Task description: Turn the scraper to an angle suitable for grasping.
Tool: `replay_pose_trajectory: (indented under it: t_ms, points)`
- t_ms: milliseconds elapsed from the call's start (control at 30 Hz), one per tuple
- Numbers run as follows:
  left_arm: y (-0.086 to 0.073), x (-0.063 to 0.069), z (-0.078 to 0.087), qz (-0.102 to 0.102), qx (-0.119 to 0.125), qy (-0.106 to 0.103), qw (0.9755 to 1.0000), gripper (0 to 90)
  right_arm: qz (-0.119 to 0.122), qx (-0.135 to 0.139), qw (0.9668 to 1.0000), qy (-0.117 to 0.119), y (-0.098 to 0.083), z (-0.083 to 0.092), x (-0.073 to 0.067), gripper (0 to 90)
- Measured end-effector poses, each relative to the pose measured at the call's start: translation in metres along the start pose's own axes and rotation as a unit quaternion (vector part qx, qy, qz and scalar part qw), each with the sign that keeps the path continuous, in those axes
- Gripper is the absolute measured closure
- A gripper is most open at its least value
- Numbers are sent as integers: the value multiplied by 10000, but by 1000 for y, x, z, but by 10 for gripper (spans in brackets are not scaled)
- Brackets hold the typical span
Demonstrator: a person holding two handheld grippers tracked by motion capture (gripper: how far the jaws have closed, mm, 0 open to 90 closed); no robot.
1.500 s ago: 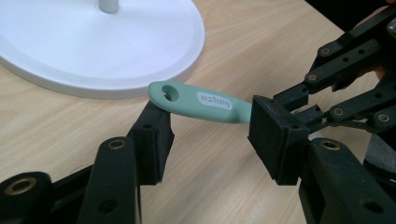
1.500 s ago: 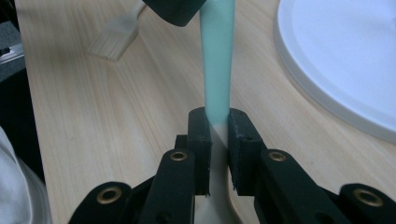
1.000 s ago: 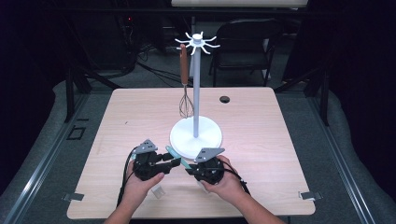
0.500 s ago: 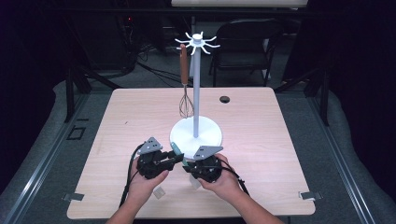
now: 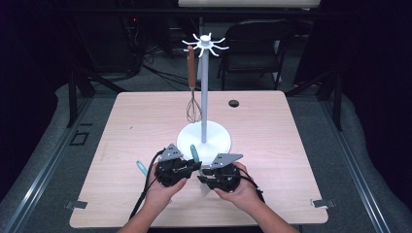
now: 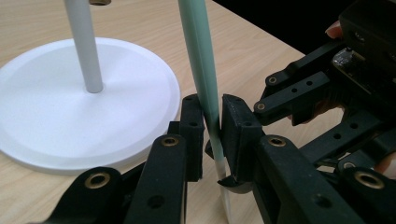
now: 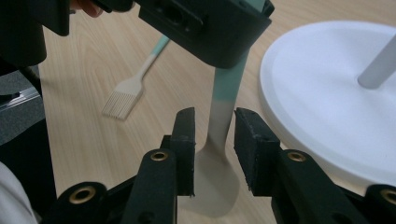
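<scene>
There is one tall white stand (image 5: 204, 138) with hooks on top, and one whisk (image 5: 193, 104) with a brown handle hangs from it. I count two kitchen tools with green handles: one spatula (image 7: 219, 154) with a flat pale end, and one brush (image 7: 126, 95) with pale bristles lying on the table. There is one wooden table (image 5: 291, 145), one small black round thing (image 5: 234, 103) on it, two black grippers, the left gripper (image 5: 189, 167) and the right gripper (image 5: 204, 177), and one dark chair (image 5: 257, 43) behind the table.
</scene>
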State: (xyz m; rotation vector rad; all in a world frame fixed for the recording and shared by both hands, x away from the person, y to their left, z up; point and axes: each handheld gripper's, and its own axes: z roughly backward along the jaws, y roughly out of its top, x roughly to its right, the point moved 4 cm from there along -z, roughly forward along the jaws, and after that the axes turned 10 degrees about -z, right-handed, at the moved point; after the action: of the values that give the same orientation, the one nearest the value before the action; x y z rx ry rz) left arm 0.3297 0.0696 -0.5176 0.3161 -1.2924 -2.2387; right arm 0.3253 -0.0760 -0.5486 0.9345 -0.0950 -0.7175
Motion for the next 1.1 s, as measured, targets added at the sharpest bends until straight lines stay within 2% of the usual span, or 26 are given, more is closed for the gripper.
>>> replay_pose_trajectory:
  t_ms: [233,433,500,833,1100]
  points:
    - [-5,4,-10,-20,-123,-127,9998,814,-127,-58,9999,18,-13,1,5,690]
    - [-7,7,-16,29,-113,-277,9995,833,-156,-50,9999,25,-14,3,7,691]
    - [-6,8,-17,101,-82,-327,9994,839,-156,-45,9999,9,-14,2,6,693]
    - [-5,8,-17,89,-112,-460,9988,852,-185,22,9998,47,-14,3,7,669]
    - [4,-1,-9,-53,-220,-368,9991,853,-205,32,9998,4,-11,14,11,637]
